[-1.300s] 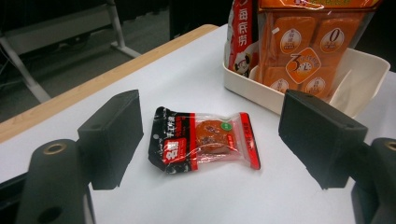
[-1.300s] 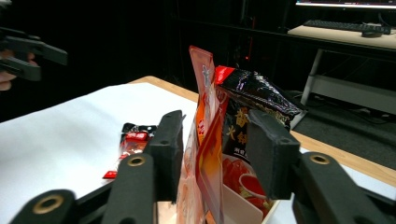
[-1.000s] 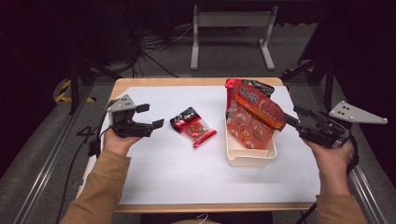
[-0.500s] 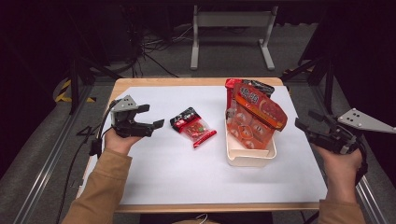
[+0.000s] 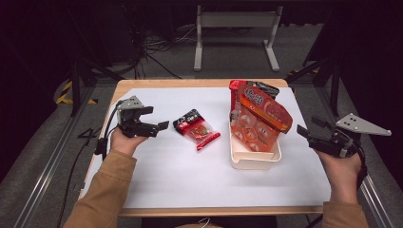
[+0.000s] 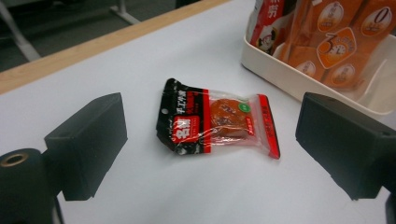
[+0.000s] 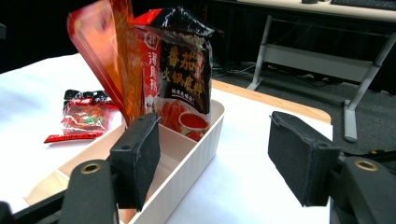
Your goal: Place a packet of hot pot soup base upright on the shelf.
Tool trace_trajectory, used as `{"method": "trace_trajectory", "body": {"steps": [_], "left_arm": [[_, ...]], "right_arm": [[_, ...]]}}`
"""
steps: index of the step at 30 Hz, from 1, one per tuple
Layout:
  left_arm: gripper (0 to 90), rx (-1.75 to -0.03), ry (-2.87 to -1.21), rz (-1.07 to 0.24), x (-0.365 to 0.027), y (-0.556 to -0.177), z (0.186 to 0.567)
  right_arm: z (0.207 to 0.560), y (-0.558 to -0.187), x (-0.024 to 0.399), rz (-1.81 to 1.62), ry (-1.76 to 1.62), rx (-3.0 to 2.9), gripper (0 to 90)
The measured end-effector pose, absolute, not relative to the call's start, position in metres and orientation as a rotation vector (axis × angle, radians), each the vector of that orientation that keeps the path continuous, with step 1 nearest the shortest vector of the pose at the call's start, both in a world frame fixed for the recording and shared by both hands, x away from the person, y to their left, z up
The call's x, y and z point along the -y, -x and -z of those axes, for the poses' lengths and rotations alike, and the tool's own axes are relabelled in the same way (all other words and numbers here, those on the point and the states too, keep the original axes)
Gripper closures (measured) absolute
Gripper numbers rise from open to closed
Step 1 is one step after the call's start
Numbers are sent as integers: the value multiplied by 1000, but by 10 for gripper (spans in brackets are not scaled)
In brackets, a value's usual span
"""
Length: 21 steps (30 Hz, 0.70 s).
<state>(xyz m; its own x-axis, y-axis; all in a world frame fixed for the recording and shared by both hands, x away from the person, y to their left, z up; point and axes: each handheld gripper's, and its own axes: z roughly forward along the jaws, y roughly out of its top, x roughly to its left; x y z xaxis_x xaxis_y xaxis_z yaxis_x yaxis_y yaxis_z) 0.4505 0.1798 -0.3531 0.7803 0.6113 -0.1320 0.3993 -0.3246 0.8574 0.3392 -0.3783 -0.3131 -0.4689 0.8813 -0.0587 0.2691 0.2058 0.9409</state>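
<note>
You hold two hand-held grippers over the worktop [image 5: 190, 190], one in each hand. Your left hand-held gripper [image 5: 160, 118] sits at the left side of the white sheet, its two black jaws standing wide apart with nothing pressed between them; they have just opened a little further. Straight ahead of it, in the left gripper view, one small snack packet [image 6: 217, 122] lies flat on the white sheet, black and red at one end and clear in the middle so the orange-brown food shows through. It lies apart from both jaws and just beside the one cream tub [image 5: 254, 161], not touching it. In the high view that same packet [image 5: 196, 129] rests between your left hand-held gripper and the tub. Your right hand-held gripper [image 5: 311, 130] hangs at the right edge of the worktop, pointing towards the tub, and its jaws have just been opening too, with nothing gripped; in the right gripper view the tub's near corner [image 7: 187, 163] sits in the gap between them. Standing upright in the tub you can count at least two large bags: one orange bag [image 5: 259, 118] leaning in front and one black-and-red bag [image 7: 184, 65] behind it.
</note>
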Motion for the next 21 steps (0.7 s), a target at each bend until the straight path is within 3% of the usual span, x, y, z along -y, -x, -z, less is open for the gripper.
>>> {"method": "trace_trajectory", "body": {"steps": [2,9,21], "left_arm": [[48,-772,-1986,-239,-173,-459,358],[44,-818,-2004,-284,-157,-472,364],[115,-924,-2019,-244,-139,-497,392]], "right_arm": [[315,-341,378,-1268,-1071,-1870,337],[318,-344,379,-1268,-1069,-1883,340],[324,-348,382,-1276,-1088,-1913,359]]}}
